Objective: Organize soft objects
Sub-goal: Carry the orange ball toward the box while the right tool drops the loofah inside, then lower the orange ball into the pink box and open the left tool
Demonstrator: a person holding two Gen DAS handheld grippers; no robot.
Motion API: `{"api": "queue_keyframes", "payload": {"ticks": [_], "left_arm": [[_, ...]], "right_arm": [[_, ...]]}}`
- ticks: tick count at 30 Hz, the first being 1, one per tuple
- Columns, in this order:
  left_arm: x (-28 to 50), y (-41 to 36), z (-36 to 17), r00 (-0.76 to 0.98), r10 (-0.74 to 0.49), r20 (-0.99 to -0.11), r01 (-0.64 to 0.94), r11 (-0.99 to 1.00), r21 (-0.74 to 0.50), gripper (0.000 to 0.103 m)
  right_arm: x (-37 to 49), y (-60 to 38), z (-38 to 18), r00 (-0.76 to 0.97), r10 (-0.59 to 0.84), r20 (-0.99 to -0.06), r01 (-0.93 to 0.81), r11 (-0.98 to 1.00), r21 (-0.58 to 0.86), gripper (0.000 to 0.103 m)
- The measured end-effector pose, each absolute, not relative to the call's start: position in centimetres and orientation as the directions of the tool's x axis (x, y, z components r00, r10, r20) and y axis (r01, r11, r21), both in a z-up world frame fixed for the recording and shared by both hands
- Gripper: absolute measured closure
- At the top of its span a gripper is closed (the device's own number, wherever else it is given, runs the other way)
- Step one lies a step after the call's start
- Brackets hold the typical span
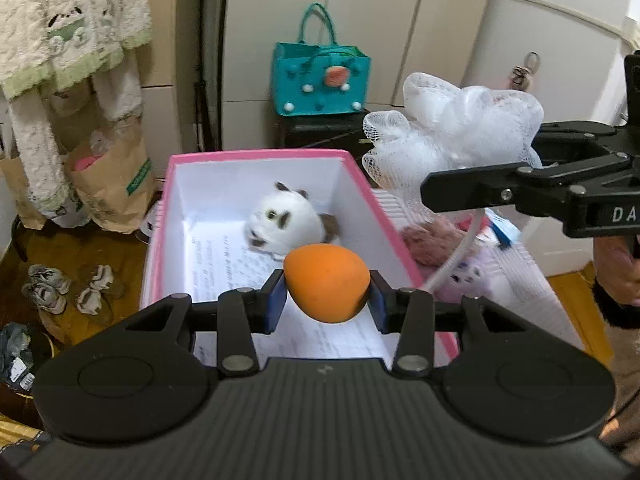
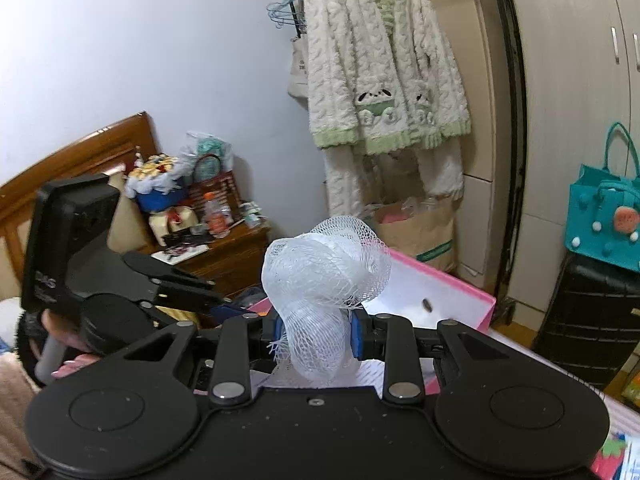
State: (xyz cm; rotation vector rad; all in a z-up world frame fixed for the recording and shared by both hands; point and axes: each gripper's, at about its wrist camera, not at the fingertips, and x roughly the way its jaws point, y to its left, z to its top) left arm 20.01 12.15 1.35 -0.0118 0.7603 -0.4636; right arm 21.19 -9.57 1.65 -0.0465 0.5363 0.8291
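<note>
- The left gripper (image 1: 327,289) clamps a smooth orange egg-shaped sponge (image 1: 326,282) between its blue pads, above the near end of the pink-walled, white-lined box (image 1: 256,155).
- A white-and-brown plush toy (image 1: 286,222) lies inside that box.
- The right gripper (image 2: 316,334) grips a white mesh bath pouf (image 2: 326,276), raised beside the box's right wall.

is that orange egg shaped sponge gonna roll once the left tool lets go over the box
Probably. The orange sponge is rounded and smooth, so it may roll across the pink box's flat floor toward the plush toy. It looks light and squashy, so unlikely to get damaged.
</note>
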Motion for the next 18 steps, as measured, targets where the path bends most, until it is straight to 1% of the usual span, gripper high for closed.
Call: {"api": "queue_keyframes", "payload": {"ticks": [3, 5, 8, 10, 11, 14, 18], "left_arm": [[21.7, 12.7, 0.8, 0.640, -0.386, -0.664, 0.378, 0.911, -0.165, 0.061], [22.9, 13.0, 0.2, 0.628, -0.379, -0.679, 0.364, 0.915, -0.174, 0.061], [25.2, 13.2, -1.1, 0.581, -0.381, -0.719, 0.346, 0.915, -0.206, 0.061], [26.8, 13.1, -2.2, 0.539, -0.367, -0.758, 0.326, 0.921, -0.215, 0.061], [27.6, 12.9, -2.9, 0.521, -0.342, -0.782, 0.312, 0.929, -0.198, 0.061], [29.3, 12.4, -4.3, 0.484, -0.303, -0.821, 0.296, 0.940, -0.172, 0.061], [30.8, 12.4, -5.2, 0.461, -0.300, -0.835, 0.272, 0.944, -0.188, 0.061]], "right_arm": [[23.0, -8.5, 0.4, 0.537, 0.661, -0.524, -0.711, 0.689, 0.141, 0.069], [24.2, -7.6, -1.0, 0.537, 0.620, -0.572, -0.708, 0.700, 0.094, 0.069], [26.0, -6.3, -3.0, 0.527, 0.547, -0.651, -0.711, 0.703, 0.015, 0.068], [27.0, -5.8, -4.0, 0.533, 0.493, -0.687, -0.714, 0.698, -0.054, 0.068], [27.5, -5.6, -4.5, 0.532, 0.467, -0.706, -0.723, 0.685, -0.091, 0.068], [28.5, -5.1, -5.3, 0.494, 0.432, -0.754, -0.759, 0.637, -0.133, 0.067], [28.9, -3.8, -6.1, 0.441, 0.378, -0.814, -0.825, 0.527, -0.203, 0.066]]}}
